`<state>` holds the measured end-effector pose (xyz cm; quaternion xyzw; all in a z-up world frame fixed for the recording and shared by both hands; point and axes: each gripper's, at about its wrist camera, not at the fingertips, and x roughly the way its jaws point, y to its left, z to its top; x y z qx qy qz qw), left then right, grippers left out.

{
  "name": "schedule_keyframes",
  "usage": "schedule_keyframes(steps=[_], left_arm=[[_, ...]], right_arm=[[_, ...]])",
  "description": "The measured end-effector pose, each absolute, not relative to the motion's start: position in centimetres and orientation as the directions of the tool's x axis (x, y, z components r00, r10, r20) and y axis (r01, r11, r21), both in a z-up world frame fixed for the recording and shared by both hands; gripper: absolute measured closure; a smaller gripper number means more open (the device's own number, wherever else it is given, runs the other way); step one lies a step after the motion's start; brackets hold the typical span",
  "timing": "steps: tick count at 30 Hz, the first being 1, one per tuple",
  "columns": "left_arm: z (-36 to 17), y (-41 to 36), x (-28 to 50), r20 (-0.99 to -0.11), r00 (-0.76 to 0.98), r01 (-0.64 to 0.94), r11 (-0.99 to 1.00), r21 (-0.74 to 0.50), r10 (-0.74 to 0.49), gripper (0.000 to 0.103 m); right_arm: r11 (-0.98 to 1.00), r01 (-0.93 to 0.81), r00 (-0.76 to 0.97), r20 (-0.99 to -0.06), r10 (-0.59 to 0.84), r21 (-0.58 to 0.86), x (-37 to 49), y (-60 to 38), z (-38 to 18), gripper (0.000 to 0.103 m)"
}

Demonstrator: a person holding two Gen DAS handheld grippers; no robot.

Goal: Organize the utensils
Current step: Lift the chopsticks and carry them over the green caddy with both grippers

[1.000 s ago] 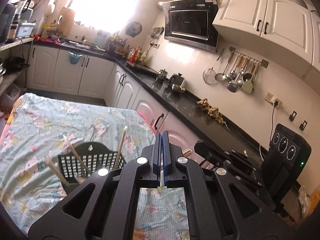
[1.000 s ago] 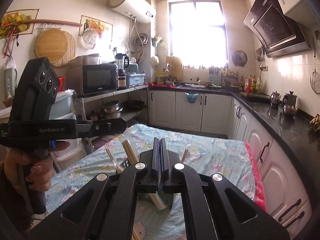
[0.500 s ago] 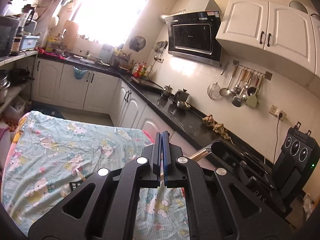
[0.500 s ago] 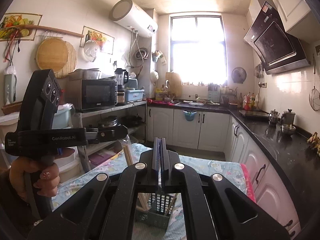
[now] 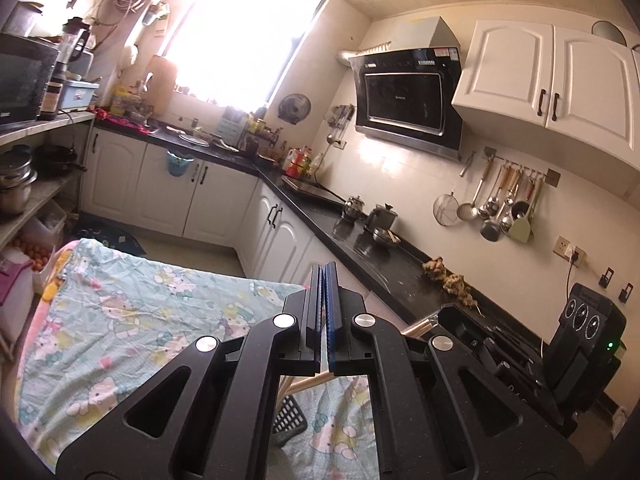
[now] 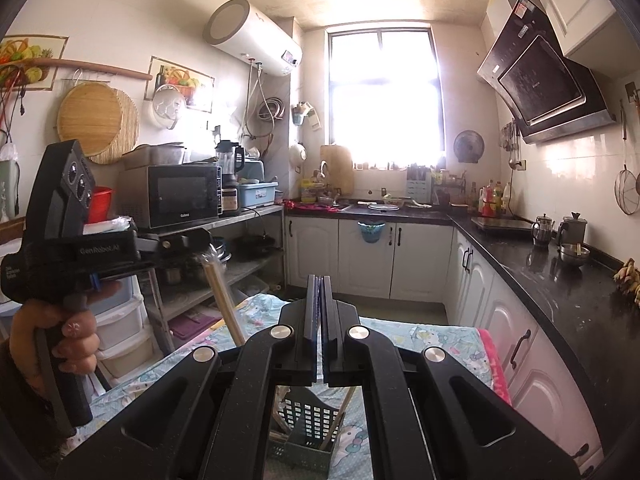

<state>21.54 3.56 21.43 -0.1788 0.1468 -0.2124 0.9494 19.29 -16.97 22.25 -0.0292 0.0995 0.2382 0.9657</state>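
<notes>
My left gripper (image 5: 323, 280) is shut on wooden chopsticks (image 5: 310, 383), which show slanting just under its jaws. In the right wrist view a hand holds that left gripper (image 6: 204, 243) at the left, and the chopsticks (image 6: 224, 300) hang down from its tip. My right gripper (image 6: 319, 292) is shut; from the left wrist view the right gripper (image 5: 440, 313) has a chopstick end (image 5: 418, 326) sticking out at its tip. Below both stands a dark slotted utensil basket (image 6: 308, 424) on the cloth, with more chopsticks (image 6: 344, 408) leaning in it.
The table wears a pale blue cartoon-print cloth (image 5: 132, 320). A black counter (image 5: 384, 264) with white cabinets runs along the right, bearing kettles (image 5: 384, 216). Ladles (image 5: 500, 208) hang on the wall. Shelves with a microwave (image 6: 180, 196) stand at the left.
Both grippers have risen above the table with their chopsticks. The basket has dropped low in both views and is mostly hidden behind the gripper bodies.
</notes>
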Motion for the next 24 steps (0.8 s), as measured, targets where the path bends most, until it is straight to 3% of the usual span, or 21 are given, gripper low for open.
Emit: schedule_keyframes(steps=[24], left_arm=[[18.0, 5.3, 22.4, -0.264, 0.865, 0.303, 0.864, -0.402, -0.426, 0.103]], right_arm=[[0.866, -0.499, 0.813, -0.332, 0.478, 0.024, 22.5, -13.9, 18.1, 0.102]])
